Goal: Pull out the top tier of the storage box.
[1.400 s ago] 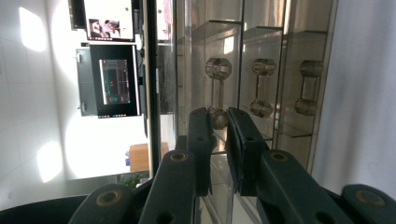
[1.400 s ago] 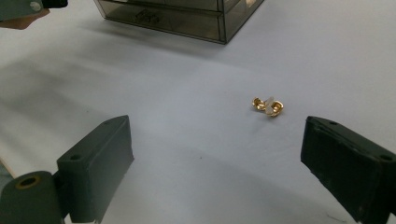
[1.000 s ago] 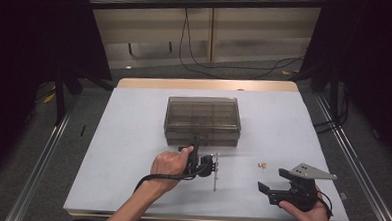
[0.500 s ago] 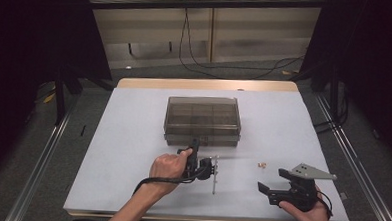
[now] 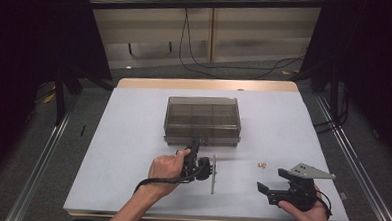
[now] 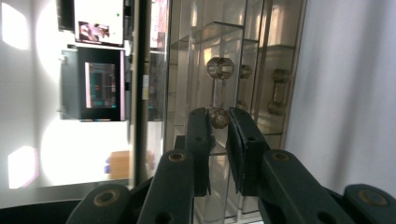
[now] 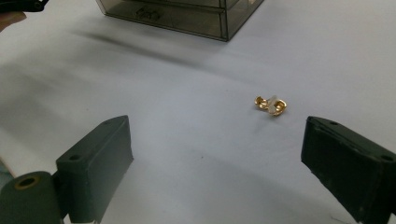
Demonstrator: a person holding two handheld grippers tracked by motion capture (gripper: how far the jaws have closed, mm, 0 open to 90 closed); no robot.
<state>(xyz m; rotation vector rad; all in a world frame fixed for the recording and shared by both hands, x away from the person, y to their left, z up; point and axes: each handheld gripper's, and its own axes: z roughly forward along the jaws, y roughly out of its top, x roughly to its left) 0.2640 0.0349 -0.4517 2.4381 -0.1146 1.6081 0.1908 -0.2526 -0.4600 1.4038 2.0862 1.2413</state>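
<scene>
A smoky clear drawer box (image 5: 202, 118) stands in the middle of the white table (image 5: 127, 137). My left gripper (image 5: 194, 142), rolled on its side in the left hand, points at the box's front. In the left gripper view its jaws are nearly together on a small round drawer handle (image 6: 219, 116) of the box (image 6: 233, 56). My right gripper (image 5: 273, 180) rests near the front right edge, open with nothing between its fingers. In the right gripper view it (image 7: 217, 135) faces a small cluster of gold pieces (image 7: 271, 105), which lies on the table a little ahead of it (image 5: 262, 165).
The box's near corner (image 7: 187, 14) shows at the top of the right gripper view. Dark curtains flank the table, and cables lie on the floor behind it (image 5: 211, 66). Metal rails (image 5: 41, 159) run along both sides.
</scene>
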